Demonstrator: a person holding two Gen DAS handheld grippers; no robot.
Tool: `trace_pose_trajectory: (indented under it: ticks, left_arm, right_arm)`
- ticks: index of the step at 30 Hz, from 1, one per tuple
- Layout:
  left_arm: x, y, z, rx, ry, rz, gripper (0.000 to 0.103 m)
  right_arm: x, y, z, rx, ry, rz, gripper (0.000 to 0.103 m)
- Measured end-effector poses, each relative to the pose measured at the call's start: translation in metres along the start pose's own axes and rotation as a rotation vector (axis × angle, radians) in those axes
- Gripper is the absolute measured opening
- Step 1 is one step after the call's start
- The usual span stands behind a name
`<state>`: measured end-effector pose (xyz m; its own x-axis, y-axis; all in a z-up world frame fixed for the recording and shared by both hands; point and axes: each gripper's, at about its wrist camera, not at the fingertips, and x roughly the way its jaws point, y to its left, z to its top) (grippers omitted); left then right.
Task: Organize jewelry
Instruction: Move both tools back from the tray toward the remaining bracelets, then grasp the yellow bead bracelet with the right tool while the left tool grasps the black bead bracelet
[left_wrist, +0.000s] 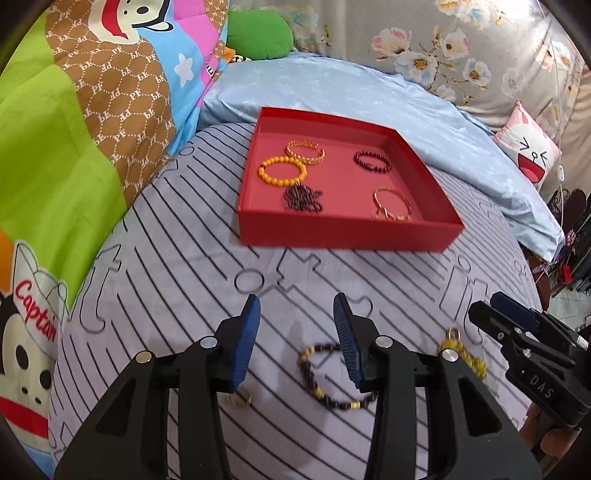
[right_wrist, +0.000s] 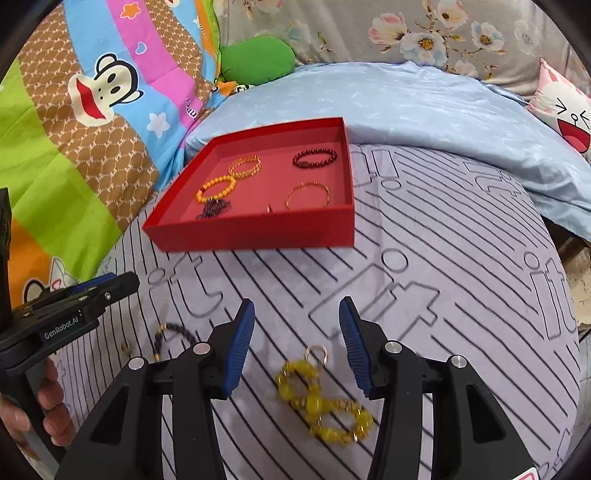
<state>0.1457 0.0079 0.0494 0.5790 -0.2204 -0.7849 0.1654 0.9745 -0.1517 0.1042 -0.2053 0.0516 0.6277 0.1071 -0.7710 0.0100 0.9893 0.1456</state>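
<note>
Red tray at centre holds 5 bracelets; left gripper and right gripper gape empty.

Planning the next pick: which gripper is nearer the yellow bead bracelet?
Right. The right gripper hangs over the yellow bead bracelet, jaws open around it. The left gripper is off to its side, over the dark bead bracelet.
</note>
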Motion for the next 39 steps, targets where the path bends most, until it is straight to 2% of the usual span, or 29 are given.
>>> trace_pose_trajectory:
  ticks: [6,10,17,23,28,32,35,39]
  left_arm:
    - [-0.005,-0.006,-0.022,0.01,0.02,0.007,0.04]
    - [-0.007,-0.008,-0.037,0.014,0.027,0.014,0.043]
    - [-0.01,-0.009,-0.057,0.014,0.052,0.019,0.043]
    - [-0.013,-0.002,-0.069,-0.002,0.066,0.027,0.044]
    - [-0.015,0.001,-0.073,-0.008,0.069,0.034,0.044]
    - [-0.017,0.006,-0.074,-0.013,0.069,0.043,0.045]
    - [-0.021,0.015,-0.075,-0.033,0.065,0.054,0.047]
    - [-0.023,0.028,-0.075,-0.061,0.06,0.071,0.047]
  right_arm:
    - [-0.005,-0.006,-0.029,0.006,0.034,-0.016,0.047]
    - [-0.008,-0.014,-0.046,0.023,0.059,-0.027,0.047]
    - [-0.013,-0.022,-0.065,0.042,0.076,-0.037,0.046]
    - [-0.015,-0.022,-0.072,0.041,0.084,-0.034,0.047]
    - [-0.012,-0.011,-0.065,0.002,0.073,-0.021,0.046]
    - [-0.005,-0.006,-0.059,-0.013,0.069,-0.02,0.04]
    - [0.002,-0.007,-0.057,-0.009,0.083,-0.012,0.03]
    - [0.008,-0.007,-0.056,-0.019,0.088,-0.022,0.024]
